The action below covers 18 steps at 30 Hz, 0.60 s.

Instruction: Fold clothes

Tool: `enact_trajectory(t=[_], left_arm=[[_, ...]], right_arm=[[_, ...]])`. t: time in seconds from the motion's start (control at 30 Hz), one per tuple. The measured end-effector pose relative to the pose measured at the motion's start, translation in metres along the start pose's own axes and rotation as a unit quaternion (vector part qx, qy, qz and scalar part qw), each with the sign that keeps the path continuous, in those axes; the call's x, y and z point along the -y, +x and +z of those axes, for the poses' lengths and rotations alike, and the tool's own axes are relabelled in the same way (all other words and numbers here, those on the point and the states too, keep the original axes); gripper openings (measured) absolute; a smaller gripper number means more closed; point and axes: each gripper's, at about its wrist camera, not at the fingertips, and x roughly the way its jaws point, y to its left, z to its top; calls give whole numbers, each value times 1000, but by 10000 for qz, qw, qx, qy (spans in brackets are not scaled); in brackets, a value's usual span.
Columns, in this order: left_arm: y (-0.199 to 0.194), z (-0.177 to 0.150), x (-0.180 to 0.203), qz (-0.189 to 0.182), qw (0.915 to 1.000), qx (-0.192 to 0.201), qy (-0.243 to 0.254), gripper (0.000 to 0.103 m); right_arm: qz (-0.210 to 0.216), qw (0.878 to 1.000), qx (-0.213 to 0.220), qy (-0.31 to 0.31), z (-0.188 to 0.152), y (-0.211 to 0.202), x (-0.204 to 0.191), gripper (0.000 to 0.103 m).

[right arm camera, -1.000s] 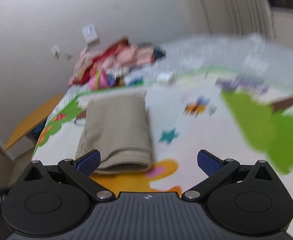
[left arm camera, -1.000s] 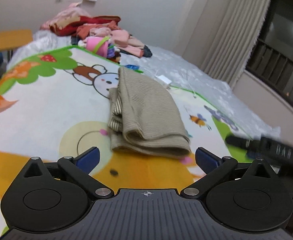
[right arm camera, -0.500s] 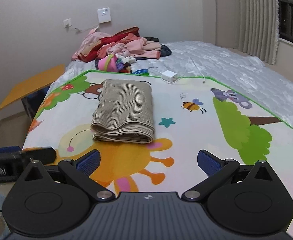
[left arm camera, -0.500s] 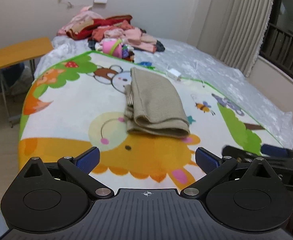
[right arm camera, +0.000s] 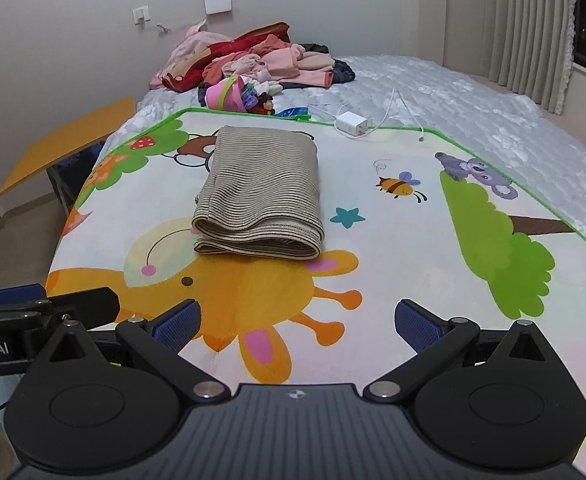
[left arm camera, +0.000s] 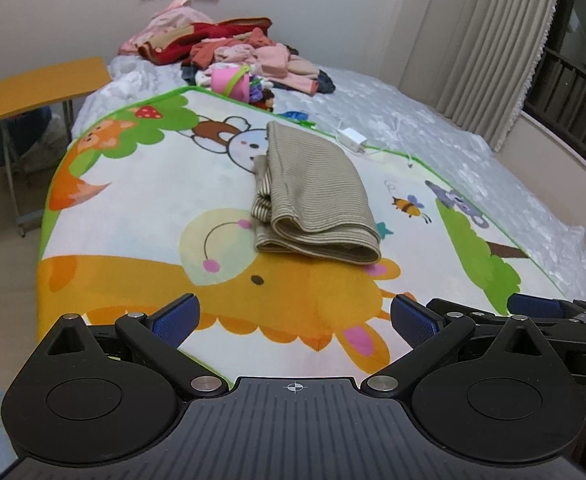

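A beige striped garment (left arm camera: 313, 196) lies folded in a neat stack on the cartoon play mat (left arm camera: 133, 208); it also shows in the right wrist view (right arm camera: 261, 200). My left gripper (left arm camera: 293, 320) is open and empty, held back at the mat's near edge, well short of the garment. My right gripper (right arm camera: 297, 322) is open and empty, also back at the near edge. Each gripper shows at the side of the other's view: the right one (left arm camera: 549, 308), the left one (right arm camera: 33, 304).
A pile of pink and red clothes (right arm camera: 253, 60) and a pink toy bucket (right arm camera: 227, 96) lie at the bed's far end. A white charger with cable (right arm camera: 351, 124) lies past the mat. An orange side table (left arm camera: 33, 84) stands left of the bed. Curtains (left arm camera: 489, 40) hang at right.
Both grippers have pulled back from the folded garment toward the near edge of the mat. The garment lies as it did.
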Motion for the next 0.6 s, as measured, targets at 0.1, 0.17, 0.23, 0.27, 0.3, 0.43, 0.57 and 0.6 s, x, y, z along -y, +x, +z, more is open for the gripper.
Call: enact_trajectory(t=[0.1, 0.17, 0.23, 0.27, 0.3, 0.43, 0.57, 0.6], left_arm=[[0, 0, 0, -12, 10000, -8, -7, 103], [1, 0, -1, -25, 10000, -23, -16, 103], [1, -1, -1, -31, 10000, -29, -24, 103], [1, -1, -1, -33, 10000, -29, -27, 103], [1, -1, -1, -36, 10000, -29, -30, 103], [1, -1, -1, -33, 10000, -28, -33, 103], [2, -1, -1, -18, 10000, -31, -36, 103], [1, -1, -1, -18, 10000, -29, -36, 103]], right_arm=[[38, 10000, -44, 27, -1, 1, 0, 103], [71, 9999, -89, 62, 0, 3, 2, 103], [96, 9998, -121, 89, 0, 5, 2, 103], [103, 9998, -124, 94, 0, 5, 2, 103], [105, 9998, -120, 94, 0, 5, 2, 103], [119, 9998, -121, 101, -1, 5, 3, 103], [146, 9997, -142, 124, -2, 5, 4, 103], [147, 9997, -140, 123, -2, 5, 4, 103]])
